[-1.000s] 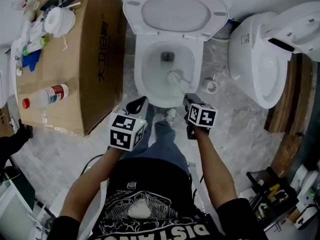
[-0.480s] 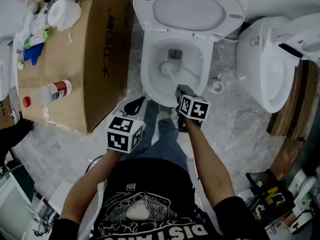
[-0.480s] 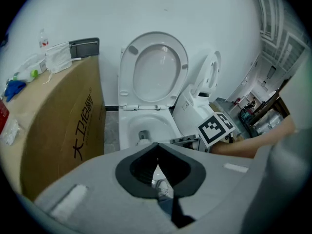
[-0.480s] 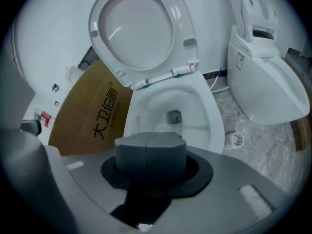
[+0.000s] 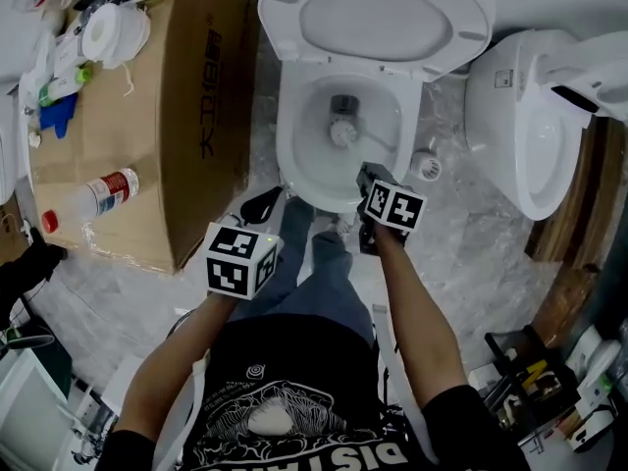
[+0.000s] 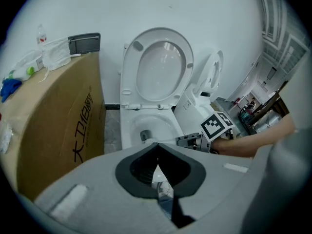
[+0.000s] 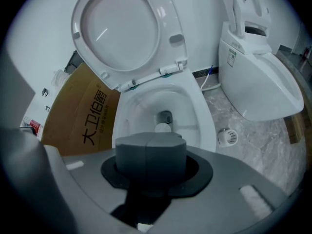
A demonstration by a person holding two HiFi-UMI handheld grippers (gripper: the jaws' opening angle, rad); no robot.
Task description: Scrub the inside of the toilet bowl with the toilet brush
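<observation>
Room: Grey marbled floor (image 5: 461, 253) is carrying two white toilets and a cardboard box (image 5: 196, 116).
Toilet bowl: the toilet bowl (image 5: 287, 155) is standing between the box and the second toilet (image 5: 520, 135), with its lid (image 5: 378, 13) standing raised.
Toilet brush: the toilet brush (image 5: 342, 131) is reaching into the bowl, its round head sitting close to the drain, its handle running out toward the front rim.
Right gripper: the right gripper (image 7: 147, 143) is hanging over the bowl's front rim, its jaws clamping together on the brush handle.
Left gripper: the left gripper (image 6: 156, 147) is hovering in front of the bowl, apart from it, with its tips pressing together on nothing.
Box top: a red-capped bottle (image 5: 93, 194) is lying near the front left corner.
</observation>
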